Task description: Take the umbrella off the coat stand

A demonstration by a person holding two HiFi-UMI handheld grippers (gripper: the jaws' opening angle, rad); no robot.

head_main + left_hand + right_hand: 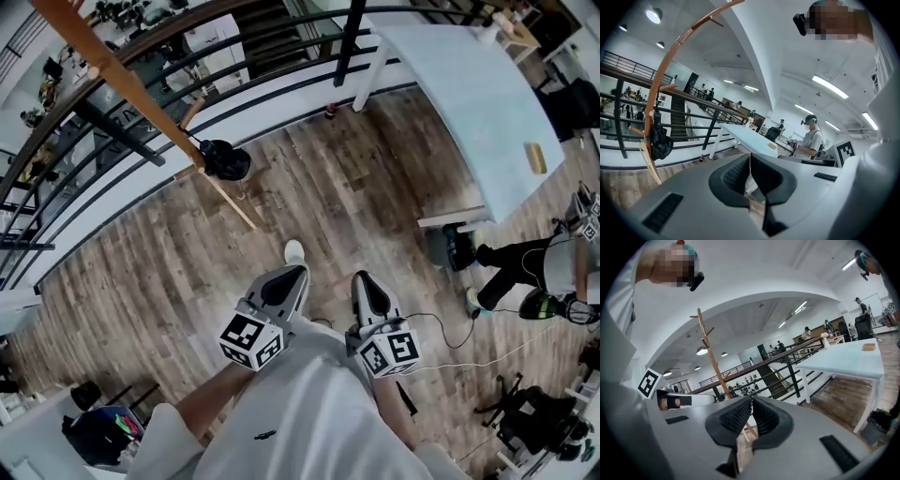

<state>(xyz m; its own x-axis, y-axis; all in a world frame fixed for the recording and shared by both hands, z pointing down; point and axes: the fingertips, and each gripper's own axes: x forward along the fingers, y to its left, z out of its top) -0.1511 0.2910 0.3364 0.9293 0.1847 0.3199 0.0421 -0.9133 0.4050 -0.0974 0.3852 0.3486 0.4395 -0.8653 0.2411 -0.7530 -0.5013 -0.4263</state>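
Left gripper [292,274] and right gripper [363,281] are both closed, empty. Well ahead, the black umbrella [225,159] hangs on the wooden coat stand [120,75] at the floor's [328,187] railing [281,58] edge.

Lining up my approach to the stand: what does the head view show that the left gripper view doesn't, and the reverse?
Head view only: the left gripper and right gripper from above, side by side, with a gap of wooden floor between them and the coat stand.
Left gripper view only: its own jaws together with nothing between them, and the ceiling lights.
Both: the black umbrella hanging on the stand, the railing and the white table.
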